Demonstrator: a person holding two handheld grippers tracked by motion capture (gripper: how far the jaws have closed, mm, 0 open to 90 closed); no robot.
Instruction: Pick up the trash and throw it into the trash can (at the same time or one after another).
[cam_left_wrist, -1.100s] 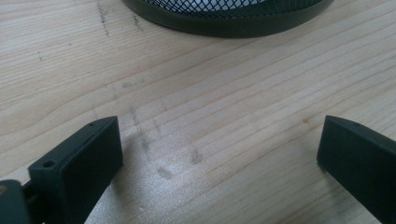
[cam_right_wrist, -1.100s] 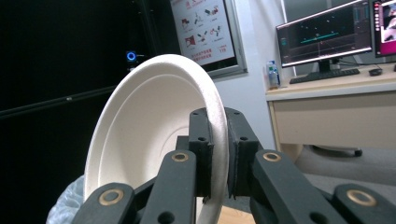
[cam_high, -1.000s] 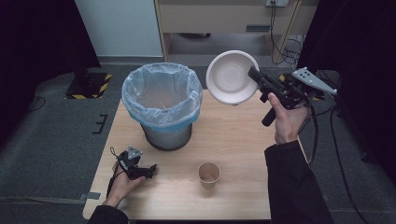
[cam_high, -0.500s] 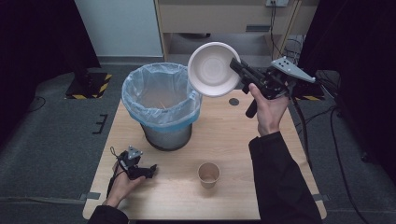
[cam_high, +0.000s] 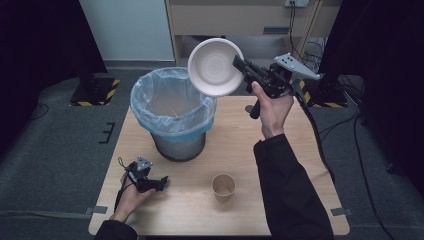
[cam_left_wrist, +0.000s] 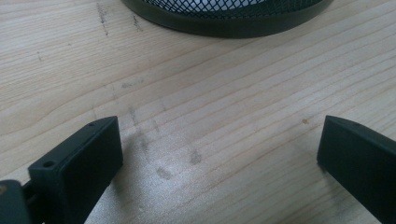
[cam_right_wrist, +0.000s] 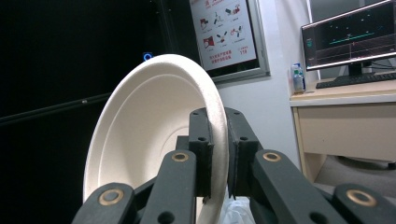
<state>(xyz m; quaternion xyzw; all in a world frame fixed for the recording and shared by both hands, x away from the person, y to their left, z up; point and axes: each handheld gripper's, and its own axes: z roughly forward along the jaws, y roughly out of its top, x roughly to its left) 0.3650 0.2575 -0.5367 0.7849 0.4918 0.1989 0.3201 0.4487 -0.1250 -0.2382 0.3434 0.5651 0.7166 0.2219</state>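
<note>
**Ana:** Under both grippers lies a pale wooden table (cam_high: 300, 165), its grain running in long streaks, a few grey smudges showing just ahead of the left gripper (cam_high: 159, 184) in its own view. Grey carpet surrounds it, with black and yellow hazard tape off to the far left on the floor.

**Ben:** And that left gripper?

**Ana:** Resting on the table in the person's left hand, jaws spread wide, nothing between them, bare wood in the gap. Just beyond its tips sits the black mesh base of the bin (cam_left_wrist: 224, 18).

**Ben:** Over to the right gripper (cam_high: 239, 64).

**Ana:** Held high above the table, jaws pinched tight on the rim of the white paper bowl (cam_high: 215, 66). The bowl stands on edge, its hollow facing the high camera, hanging over the near rim of the bin with its blue liner (cam_high: 170, 107).

**Ben:** Anything else on the table?

**Ana:** One brown paper cup (cam_high: 223, 186), upright, well below the right gripper and well apart from the left one.

**Ben:** Any writing?

**Ana:** Behind the bowl in the right gripper view hangs a framed poster (cam_right_wrist: 224, 35) with red pictograms and lines of text, too small to read. To its right, a monitor (cam_right_wrist: 348, 35) shows graph traces above a desk, a small bottle (cam_right_wrist: 296, 77) beside it.
</note>
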